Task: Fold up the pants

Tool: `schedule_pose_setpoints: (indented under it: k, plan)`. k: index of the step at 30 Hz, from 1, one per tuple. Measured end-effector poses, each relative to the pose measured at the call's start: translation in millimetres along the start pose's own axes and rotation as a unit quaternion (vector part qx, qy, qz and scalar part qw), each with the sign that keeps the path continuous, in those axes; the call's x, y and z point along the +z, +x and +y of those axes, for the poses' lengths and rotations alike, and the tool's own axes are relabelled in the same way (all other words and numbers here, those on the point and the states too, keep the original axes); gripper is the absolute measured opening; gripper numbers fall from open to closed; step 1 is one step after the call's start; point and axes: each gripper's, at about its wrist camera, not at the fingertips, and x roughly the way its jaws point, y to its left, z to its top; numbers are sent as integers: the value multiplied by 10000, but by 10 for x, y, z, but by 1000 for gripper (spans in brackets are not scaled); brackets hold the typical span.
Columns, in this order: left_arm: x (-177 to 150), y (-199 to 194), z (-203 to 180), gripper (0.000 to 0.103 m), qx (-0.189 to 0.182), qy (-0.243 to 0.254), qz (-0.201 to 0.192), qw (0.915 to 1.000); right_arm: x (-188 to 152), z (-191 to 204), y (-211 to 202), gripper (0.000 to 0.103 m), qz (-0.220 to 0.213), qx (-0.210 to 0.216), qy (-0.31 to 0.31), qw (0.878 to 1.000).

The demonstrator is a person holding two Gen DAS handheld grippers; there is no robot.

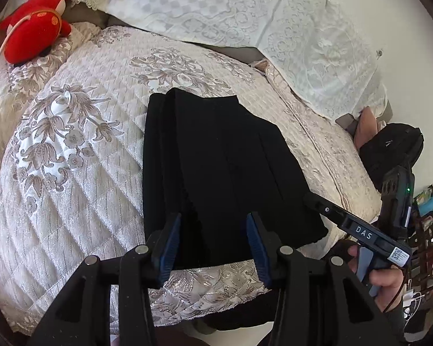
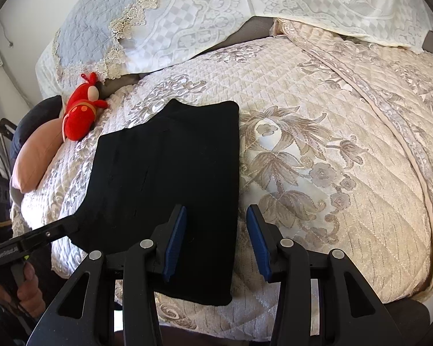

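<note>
Currently, far left in the left wrist view: a red plush toy [image 1: 34, 23] lies on the quilted floral bedspread [image 1: 72, 173], close to the lace-edged pillows [image 1: 216, 8] along the head of the bed. Moving right, the black pants [image 1: 216, 167] lie flat on the bedspread in a folded, roughly rectangular stack, several lengthwise fold lines visible, near edge close to the bed's front border. The left gripper [image 1: 213, 245] hovers above that near edge with its blue-padded fingers [image 1: 170, 248] spread apart; nothing between them, and contact with the cloth cannot be confirmed. Further right in the same view, the right gripper [image 1: 311, 199] comes in from the right side, its tip at the right near corner of the pants; jaw state not readable from here. A black bag [image 1: 395, 147] sits beyond the bed's right edge. Right wrist view, left to right: the left gripper's tip meets the pants' left near corner, a hand [image 2: 29, 285] on its handle; the toy and a pinkish cushion [image 2: 37, 155] lie at the bed's left edge. The pants fill the centre-left of the view. The right gripper [image 2: 216, 242] sits over the pants' right edge, jaws wide, left pad above black cloth, right pad above bare bedspread, holding nothing. Floral quilting runs on to the right.
</note>
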Motion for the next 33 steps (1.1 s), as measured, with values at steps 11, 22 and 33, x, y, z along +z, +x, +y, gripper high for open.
schedule_pose_setpoints:
  k: [11, 22, 33]
  plan:
    - [102, 170, 74, 32, 12, -200, 70, 9998, -28, 9, -2, 44, 19, 15, 48, 10000]
    - [161, -18, 23, 15, 253, 187, -214, 9993, -18, 23, -40, 44, -8, 13, 68, 10000]
    - [150, 19, 214, 18, 300, 429, -107, 9986, -72, 98, -35, 45, 23, -73, -126, 9999]
